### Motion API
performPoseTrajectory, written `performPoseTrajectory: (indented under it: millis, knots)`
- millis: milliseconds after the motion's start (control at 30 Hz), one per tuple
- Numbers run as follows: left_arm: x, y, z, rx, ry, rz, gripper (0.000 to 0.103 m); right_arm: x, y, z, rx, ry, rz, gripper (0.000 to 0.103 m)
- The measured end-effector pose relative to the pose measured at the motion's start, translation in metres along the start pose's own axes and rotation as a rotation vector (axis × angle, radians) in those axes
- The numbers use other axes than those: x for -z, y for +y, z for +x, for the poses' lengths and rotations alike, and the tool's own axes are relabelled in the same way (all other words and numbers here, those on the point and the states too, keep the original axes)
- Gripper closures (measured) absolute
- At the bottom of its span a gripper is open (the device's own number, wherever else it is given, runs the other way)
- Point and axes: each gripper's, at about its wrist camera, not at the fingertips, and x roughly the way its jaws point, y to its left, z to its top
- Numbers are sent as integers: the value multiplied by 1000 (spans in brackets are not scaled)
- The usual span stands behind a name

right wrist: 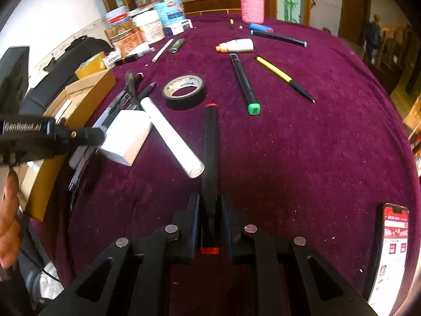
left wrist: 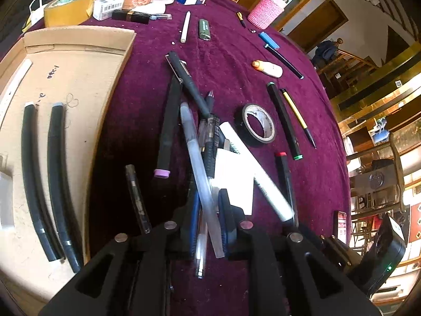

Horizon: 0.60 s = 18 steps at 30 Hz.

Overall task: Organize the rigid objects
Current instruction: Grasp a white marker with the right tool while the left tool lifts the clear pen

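A: Start near. The left gripper (left wrist: 209, 210), what does it pinch?

B: A frosted clear pen (left wrist: 196, 152). The jaws are pressed together on it, near its lower end, and the long part sticks forward over the pen pile (left wrist: 208, 129). I think it is lifted, because it is blurred and crosses over the others. A 2nd thin clear pen (left wrist: 200, 250) also sits between the pads; if it is gripped or only lying under, I cannot tell.

A: And the right gripper (right wrist: 210, 210)?

B: Closed on a black marker w/ red ends (right wrist: 210, 142). It is held lengthwise, along the fingers, so probably it can be laid down straight beside other markers.

A: Where should they go?

B: My guess: the cardboard box (left wrist: 79, 42) at left of the purple cloth (left wrist: 223, 60). Inside already lie two black markers (left wrist: 44, 179) side by side, parallel, and a white stick (left wrist: 15, 81) along the left wall. So the order is by rows.

A: What waits farther?

B: The white tube (right wrist: 171, 134) and white block (right wrist: 126, 137), then black tape roll (right wrist: 184, 89), green-capped marker (right wrist: 243, 81), yellow pen (right wrist: 281, 75), etc. At the far edge jars and a pink knitted holder (right wrist: 252, 4); contents not visible.
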Motion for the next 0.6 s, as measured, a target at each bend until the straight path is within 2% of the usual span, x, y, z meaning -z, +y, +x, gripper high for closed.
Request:
performPoseTrajectory:
  millis: [67,133,167,233,333,433,533,600]
  knots:
    - [-1,1,-2,12,-8,-3,90,1,-4,-2,-19,-8,28,80]
    - [-1,4,-5,8,-17,-5,89,-2,-7,-9,-77,-35,59,64]
    - [-1,5,-6,7,-20,-7,90,-5,-7,-14,-95,-59,54,61]
    - [-2,5,-4,0,-16,-2,90,-10,0,-18,-103,-92,22,61]
    - [-2,7,-1,-7,-10,-2,91,-22,12,-12,-139,-95,-50,61]
    - [-2,9,-2,-5,-10,-8,93,-33,25,5,-143,-68,-123,61]
    - [-1,10,-6,-12,-21,-1,95,-42,27,23,-139,-35,-136,69]
    - [0,12,-9,-12,-26,3,95,-47,25,30,-146,-21,-134,71]
